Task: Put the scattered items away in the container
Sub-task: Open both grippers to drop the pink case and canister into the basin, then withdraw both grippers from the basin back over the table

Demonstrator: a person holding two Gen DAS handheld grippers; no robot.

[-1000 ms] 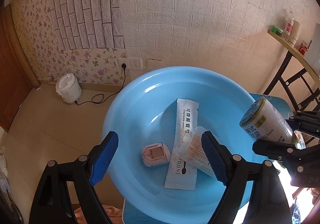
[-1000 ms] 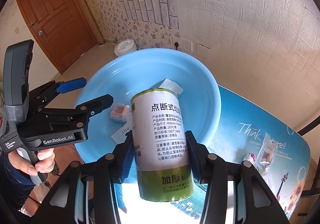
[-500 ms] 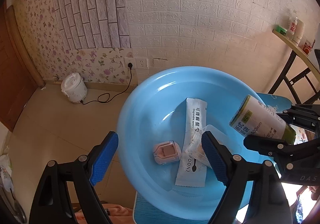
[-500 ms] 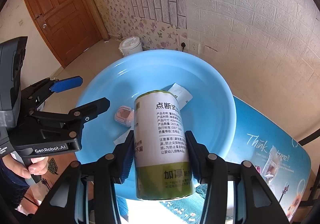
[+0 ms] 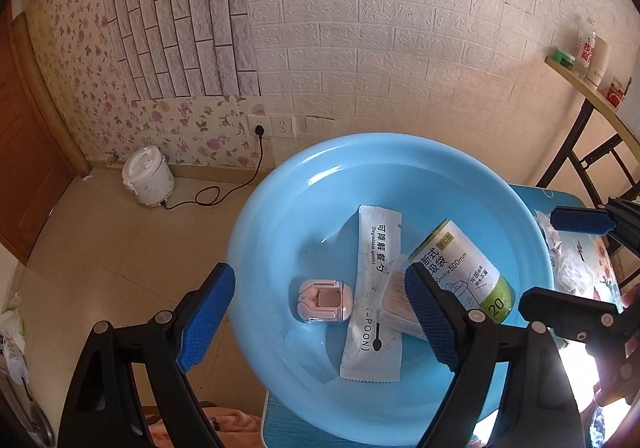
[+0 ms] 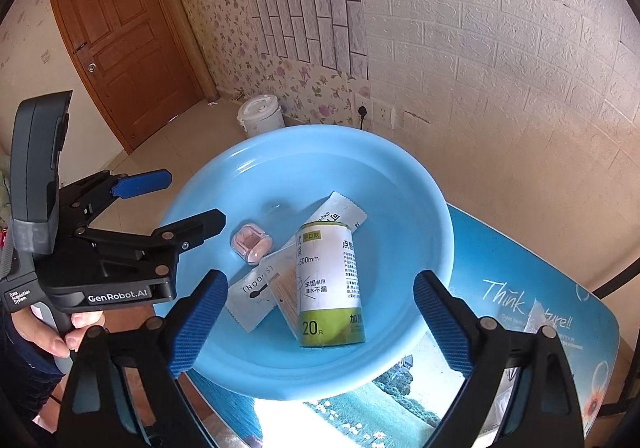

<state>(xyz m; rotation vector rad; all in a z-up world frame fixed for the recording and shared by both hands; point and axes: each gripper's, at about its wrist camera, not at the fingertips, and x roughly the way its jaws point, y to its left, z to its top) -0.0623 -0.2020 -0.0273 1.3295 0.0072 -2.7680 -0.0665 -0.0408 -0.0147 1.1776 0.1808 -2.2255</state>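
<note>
While the roll of bin bags [image 6: 330, 280] is lying light and stiff in the basin [image 6: 420, 183], I'm opening the right gripper [image 6: 318, 322] w/ nothing between its jaws, left gripper [image 5: 316, 318] gaping wide, empty.

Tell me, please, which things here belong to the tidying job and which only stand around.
Belong to the job:
- blue basin
- roll of trash bags
- spoon packet
- pink earbud case
- toothpick box
- clear packets on the table

Just standing around:
- rice cooker
- wooden door
- shelf with bottles
</note>
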